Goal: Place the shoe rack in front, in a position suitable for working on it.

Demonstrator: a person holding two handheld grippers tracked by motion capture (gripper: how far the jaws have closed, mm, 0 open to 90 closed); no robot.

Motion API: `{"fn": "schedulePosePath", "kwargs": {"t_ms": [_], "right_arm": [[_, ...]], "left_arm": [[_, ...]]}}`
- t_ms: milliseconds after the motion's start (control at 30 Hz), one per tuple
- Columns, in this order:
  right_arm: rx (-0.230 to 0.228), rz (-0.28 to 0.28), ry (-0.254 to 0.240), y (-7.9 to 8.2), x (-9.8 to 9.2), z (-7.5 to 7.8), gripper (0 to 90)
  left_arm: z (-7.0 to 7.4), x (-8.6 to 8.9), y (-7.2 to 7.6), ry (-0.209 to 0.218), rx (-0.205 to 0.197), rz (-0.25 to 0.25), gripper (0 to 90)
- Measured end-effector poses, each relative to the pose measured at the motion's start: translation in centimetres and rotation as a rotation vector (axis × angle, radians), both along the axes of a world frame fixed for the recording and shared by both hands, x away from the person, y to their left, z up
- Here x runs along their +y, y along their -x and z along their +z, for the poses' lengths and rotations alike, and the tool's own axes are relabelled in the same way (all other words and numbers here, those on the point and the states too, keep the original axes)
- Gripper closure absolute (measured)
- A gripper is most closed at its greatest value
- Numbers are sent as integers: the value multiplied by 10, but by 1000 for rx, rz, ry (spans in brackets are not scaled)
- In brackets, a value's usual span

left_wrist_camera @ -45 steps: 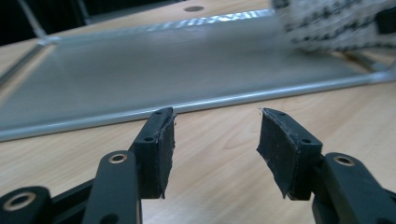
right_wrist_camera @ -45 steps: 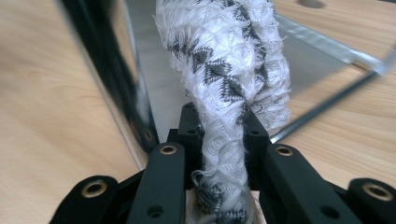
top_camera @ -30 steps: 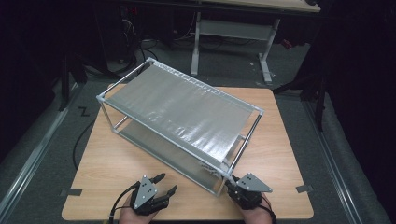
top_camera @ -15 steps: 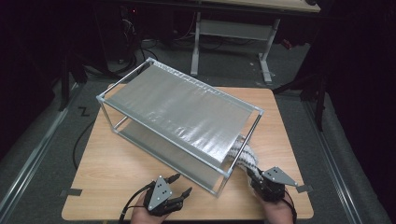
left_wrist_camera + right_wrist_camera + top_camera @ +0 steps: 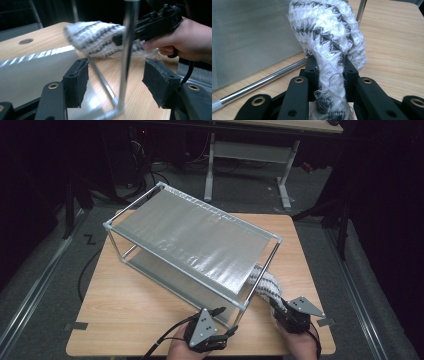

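A metal rack (image 5: 190, 240) with two grey fabric shelves stands askew on the wooden table (image 5: 125, 305). My right gripper (image 5: 276, 303) is shut on a white cloth with black zigzag stripes (image 5: 265, 287), which bulges out beyond the jaws by the rack's right end. In the right gripper view the cloth (image 5: 327, 30) is pinched between the pads of the gripper (image 5: 329, 70). My left gripper (image 5: 228, 320) is open at the rack's front corner, and its jaws have just been opening. The corner post (image 5: 127, 50) stands in the gap of the left gripper (image 5: 116, 77), untouched.
The rack's lower rail (image 5: 262, 82) runs just left of the held cloth. Bare table lies to the right of the cloth (image 5: 392, 37) and in front of the rack at the left. A cable (image 5: 165, 340) trails from the left gripper. Desk legs (image 5: 210, 165) stand beyond the table.
The right hand has moved right and drawn the cloth out from the rack's lower shelf. The left hand has slid right along the front edge to the rack's corner post.
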State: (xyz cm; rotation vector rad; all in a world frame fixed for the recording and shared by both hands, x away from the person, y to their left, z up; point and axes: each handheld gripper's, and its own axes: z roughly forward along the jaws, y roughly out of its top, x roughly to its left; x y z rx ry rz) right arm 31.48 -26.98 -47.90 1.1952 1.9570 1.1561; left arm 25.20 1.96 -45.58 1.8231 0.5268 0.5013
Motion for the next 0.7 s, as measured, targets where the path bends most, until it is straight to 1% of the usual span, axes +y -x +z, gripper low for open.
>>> {"fn": "schedulePosePath", "kwargs": {"t_ms": [33, 67, 133, 167, 200, 300, 367, 433, 467, 533, 600, 667, 700], "right_arm": [[-2, -1, 4, 0, 0, 0, 736], [-8, 2, 7, 0, 1, 1, 742], [-27, 1, 18, 0, 2, 4, 751], [-28, 4, 16, 0, 3, 6, 754], [-31, 9, 14, -2, 4, 8, 756], [-59, 11, 30, -8, 9, 18, 757], [-75, 7, 38, -16, 14, 23, 756], [-75, 14, 61, -28, 23, 25, 751], [-63, 22, 72, -36, 28, 25, 751], [-18, 36, 79, -50, 38, 20, 751], [23, 43, 117, -62, 49, 11, 752], [62, 48, 169, -70, 56, 2, 752], [84, 45, 185, -73, 59, -3, 752]], "left_arm": [[1, -5, -1, 1, -7, 2, 394], [2, -8, -3, 7, -1, 1, 418], [3, -12, -7, 43, 32, -15, 454], [3, -13, -8, 63, 41, -26, 481], [3, -13, -8, 68, 39, -31, 513], [5, -12, -8, 55, 15, -31, 637], [6, -12, -8, 52, 7, -43, 723], [7, -10, -4, 58, -17, -35, 785], [7, -9, -3, 59, -12, -35, 801], [7, -6, -1, 56, -15, -41, 804], [7, -2, 3, 51, -19, -40, 805], [8, 3, 5, 48, -20, -42, 806], [8, 6, 7, 42, -25, -41, 806]]}}
